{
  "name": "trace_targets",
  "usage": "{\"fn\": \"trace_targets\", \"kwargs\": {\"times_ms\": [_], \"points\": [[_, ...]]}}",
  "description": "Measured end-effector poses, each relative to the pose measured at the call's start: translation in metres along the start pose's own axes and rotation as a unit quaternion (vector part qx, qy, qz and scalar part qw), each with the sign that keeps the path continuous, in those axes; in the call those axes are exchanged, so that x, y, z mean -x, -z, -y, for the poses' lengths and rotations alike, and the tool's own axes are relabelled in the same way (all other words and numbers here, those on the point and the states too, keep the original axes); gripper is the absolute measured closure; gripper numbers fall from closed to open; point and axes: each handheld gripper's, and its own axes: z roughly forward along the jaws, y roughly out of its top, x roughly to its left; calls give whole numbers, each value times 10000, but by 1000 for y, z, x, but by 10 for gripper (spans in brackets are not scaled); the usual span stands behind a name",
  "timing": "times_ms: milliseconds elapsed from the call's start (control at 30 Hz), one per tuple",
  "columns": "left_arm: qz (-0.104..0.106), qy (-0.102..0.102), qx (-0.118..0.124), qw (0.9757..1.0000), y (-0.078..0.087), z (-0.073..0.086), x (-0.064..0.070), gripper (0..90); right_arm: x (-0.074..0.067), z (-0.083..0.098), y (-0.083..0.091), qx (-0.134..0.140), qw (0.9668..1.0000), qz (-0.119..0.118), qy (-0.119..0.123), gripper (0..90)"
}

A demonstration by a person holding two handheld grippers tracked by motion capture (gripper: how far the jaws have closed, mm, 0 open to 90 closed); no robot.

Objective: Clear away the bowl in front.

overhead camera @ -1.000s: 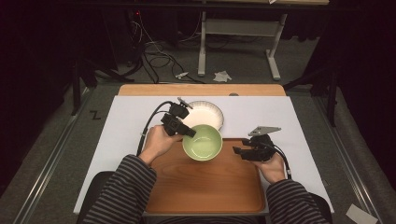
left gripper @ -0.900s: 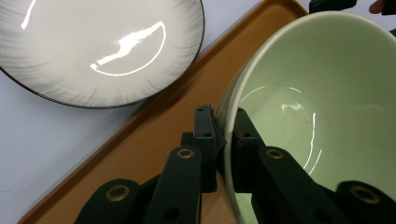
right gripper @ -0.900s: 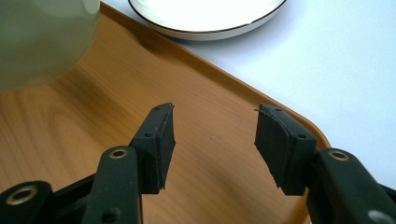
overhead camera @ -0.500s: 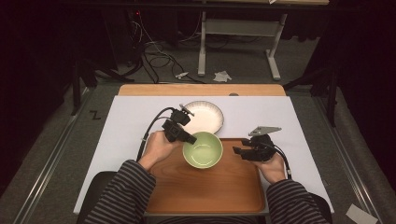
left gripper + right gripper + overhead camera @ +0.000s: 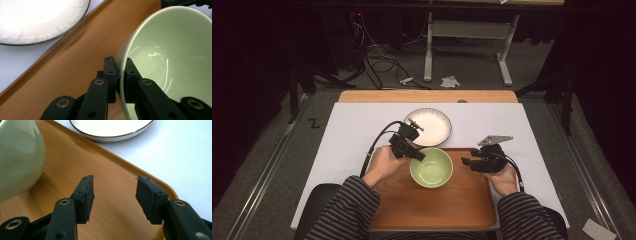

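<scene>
**Green bowl pinched by its rim over the wooden tray**

Just below the centre of the high view, the left gripper [image 5: 412, 150] clamps the near-left rim of the green bowl [image 5: 431, 167], one jaw inside the wall and one outside. A rim grip probably suits this shape: the wall is thin and hard, while the rounded body offers nothing for two flat pads to bite. In the left gripper view the bowl [image 5: 165, 62] leans, its mouth turned toward the camera, which suggests it is carried or only partly resting on the tray [image 5: 432, 210]; I cannot tell which.

The right gripper [image 5: 472, 163] waits to the right of the bowl at the tray's right edge, jaws wide apart and holding nothing, perhaps ready to steady or receive.

The bowl is glossy glazed ceramic, smooth, with bright highlights. The tray is warm wood-grain with rounded corners. The white plate [image 5: 428, 126], shallow with a thin dark rim, sits just beyond the tray on the matte white table cover [image 5: 352, 130].
</scene>
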Motion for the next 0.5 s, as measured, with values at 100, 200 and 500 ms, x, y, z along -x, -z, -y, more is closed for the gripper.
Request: {"fn": "trace_targets", "kwargs": {"times_ms": [100,200,500], "points": [[12,7,-45,10000,-1,2,0,843,0,0,0,-13,10000,-1,0,500],[4,12,-68,10000,-3,4,-1,843,0,0,0,-26,10000,8,6,500],[-36,96,-122,9999,-9,9,-5,843,0,0,-1,-40,10000,-10,-26,500]]}}
